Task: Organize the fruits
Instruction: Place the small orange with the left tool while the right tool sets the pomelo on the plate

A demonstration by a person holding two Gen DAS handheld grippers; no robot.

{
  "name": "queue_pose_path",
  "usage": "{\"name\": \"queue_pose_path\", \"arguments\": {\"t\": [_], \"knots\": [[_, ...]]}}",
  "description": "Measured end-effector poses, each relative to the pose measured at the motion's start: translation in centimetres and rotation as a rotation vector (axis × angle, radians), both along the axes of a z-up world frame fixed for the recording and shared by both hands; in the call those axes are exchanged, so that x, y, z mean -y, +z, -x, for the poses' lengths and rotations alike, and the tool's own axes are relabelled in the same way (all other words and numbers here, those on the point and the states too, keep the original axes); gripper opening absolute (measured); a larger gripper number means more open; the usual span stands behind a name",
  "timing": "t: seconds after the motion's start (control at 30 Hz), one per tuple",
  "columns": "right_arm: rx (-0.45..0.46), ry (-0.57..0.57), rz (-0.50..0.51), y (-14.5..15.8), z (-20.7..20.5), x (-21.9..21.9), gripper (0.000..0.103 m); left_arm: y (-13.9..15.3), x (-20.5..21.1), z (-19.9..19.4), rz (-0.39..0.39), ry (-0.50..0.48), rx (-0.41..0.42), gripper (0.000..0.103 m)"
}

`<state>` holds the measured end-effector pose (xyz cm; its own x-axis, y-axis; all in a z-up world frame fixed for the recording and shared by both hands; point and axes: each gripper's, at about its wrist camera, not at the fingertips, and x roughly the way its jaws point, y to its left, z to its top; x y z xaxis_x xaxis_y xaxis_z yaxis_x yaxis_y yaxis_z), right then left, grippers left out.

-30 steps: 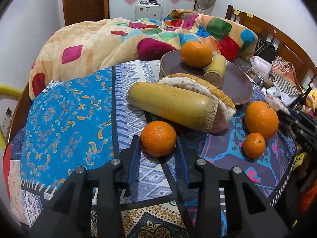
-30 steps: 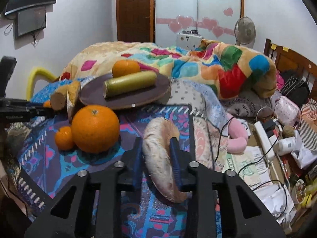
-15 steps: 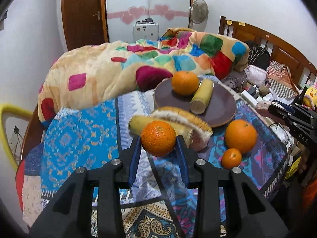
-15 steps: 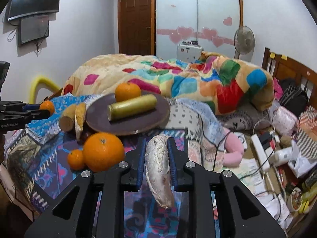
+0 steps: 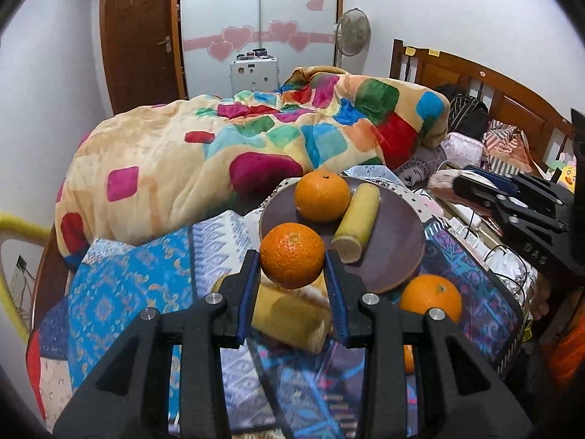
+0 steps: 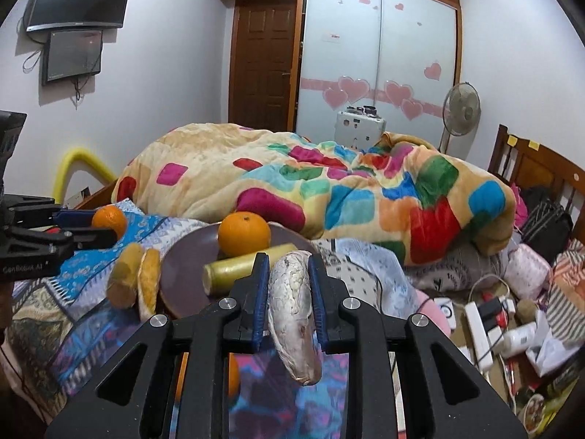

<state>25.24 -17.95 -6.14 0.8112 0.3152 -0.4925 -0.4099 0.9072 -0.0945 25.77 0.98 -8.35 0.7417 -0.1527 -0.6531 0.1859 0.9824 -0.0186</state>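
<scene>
Gripping a small orange (image 5: 291, 255) between its blue pads, the left gripper (image 5: 292, 269) holds it lifted clear of the patterned cloth (image 5: 124, 285) – pads press both sides. Right gripper (image 6: 286, 285) is clamped narrow on a pale flat slice of bread or fruit (image 6: 292, 311), which hangs down below the pads. Beyond both sits a dark round plate (image 5: 395, 245) carrying a bigger orange (image 5: 321, 200) and a yellow cut cylinder (image 5: 356, 228), touching each other. Another orange (image 5: 430, 296) lies on the cloth just beside the plate's near rim. A second yellow cylinder (image 5: 289, 312) lies under the left gripper – next to it a bread-like slice (image 6: 149, 283) standing on edge. Colourful blanket (image 6: 329, 190) bunched behind
</scene>
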Motion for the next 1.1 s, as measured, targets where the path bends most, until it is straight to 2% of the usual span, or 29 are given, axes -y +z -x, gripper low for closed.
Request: {"name": "queue_pose_path", "arguments": {"t": [0.23,0.4,0.63,0.7,0.77,0.9,1.1], "knots": [[-0.049,-0.033,0.104,-2.1,-3.7,-2.2,0.020,-1.4,0.6,-4.2,-0.009,0.007,-0.057,0.035],[-0.086,-0.007,0.146,-3.1,-4.6,-3.4,0.020,-2.4,1.1,-6.5,-0.037,0.000,-0.095,0.036],[-0.184,0.067,0.111,-3.5,-4.5,-3.8,0.024,-3.6,1.7,-7.1,-0.043,-0.005,-0.121,0.038],[-0.221,0.095,0.060,-3.3,-4.3,-3.5,0.027,-3.7,1.7,-7.1,-0.027,-0.008,-0.130,0.046],[-0.218,0.093,0.041,-2.9,-4.1,-3.4,0.029,-3.3,1.6,-6.7,-0.029,-0.001,-0.110,0.058],[-0.157,0.072,0.045,-1.6,-2.8,-3.2,0.050,-2.2,1.4,-5.4,-0.036,-0.001,-0.076,0.059],[-0.106,0.057,0.041,0.0,-1.0,-3.2,0.050,-0.9,0.2,-3.1,-0.006,0.020,-0.063,0.060]]}}
